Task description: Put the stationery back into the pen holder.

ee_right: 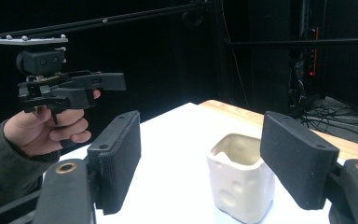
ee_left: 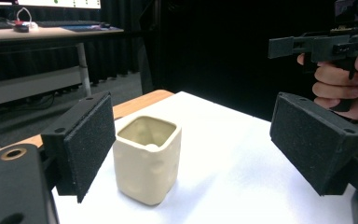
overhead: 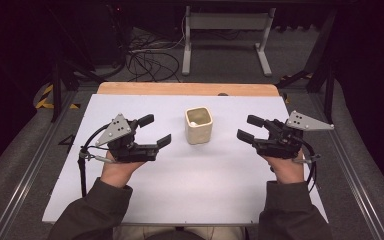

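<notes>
Cup [overhead: 198,125] sits mid-surface [overhead: 180,190] between our left gripper [overhead: 155,131] and right gripper [overhead: 250,127], both with fingers released. Looks ceramic: stiff, glazed, slippery, breakable. We'd pinch opposite flat walls.

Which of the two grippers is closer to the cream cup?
The left gripper is closer: its front jaw tip ends just beside the cream cup, while the right gripper leaves a wider strip of bare white table between.
</notes>
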The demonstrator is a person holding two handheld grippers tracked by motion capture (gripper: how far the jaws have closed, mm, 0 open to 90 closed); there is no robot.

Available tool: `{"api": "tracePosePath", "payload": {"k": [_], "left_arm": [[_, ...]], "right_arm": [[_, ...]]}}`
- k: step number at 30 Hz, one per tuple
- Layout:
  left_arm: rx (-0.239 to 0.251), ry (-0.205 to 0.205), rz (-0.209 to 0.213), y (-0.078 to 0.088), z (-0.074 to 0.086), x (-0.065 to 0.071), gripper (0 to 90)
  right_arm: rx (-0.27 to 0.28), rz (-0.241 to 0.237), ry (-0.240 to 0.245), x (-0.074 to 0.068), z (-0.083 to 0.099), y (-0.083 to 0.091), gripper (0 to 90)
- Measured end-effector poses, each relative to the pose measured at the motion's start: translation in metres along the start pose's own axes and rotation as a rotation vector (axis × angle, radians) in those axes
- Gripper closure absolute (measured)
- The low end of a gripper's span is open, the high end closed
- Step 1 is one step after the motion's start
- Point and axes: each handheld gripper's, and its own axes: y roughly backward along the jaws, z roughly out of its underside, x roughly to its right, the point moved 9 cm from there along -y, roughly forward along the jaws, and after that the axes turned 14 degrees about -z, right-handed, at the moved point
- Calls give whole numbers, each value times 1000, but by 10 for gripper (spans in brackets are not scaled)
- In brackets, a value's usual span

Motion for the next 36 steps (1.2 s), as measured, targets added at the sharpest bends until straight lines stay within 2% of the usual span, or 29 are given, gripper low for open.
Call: {"api": "tracePosePath", "payload": {"k": [10, 20, 36], "left_arm": [[-9, -16, 4, 15, 2, -2, 145], [-2, -37, -26, 33, -1, -11, 144], [-7, -26, -45, 52, 4, -25, 142]], "right_arm": [[-4, 10, -2, 1, 2, 3, 297], [1, 25, -2, 1, 3, 6, 294], [2, 44, -3, 3, 5, 11, 290]]}}
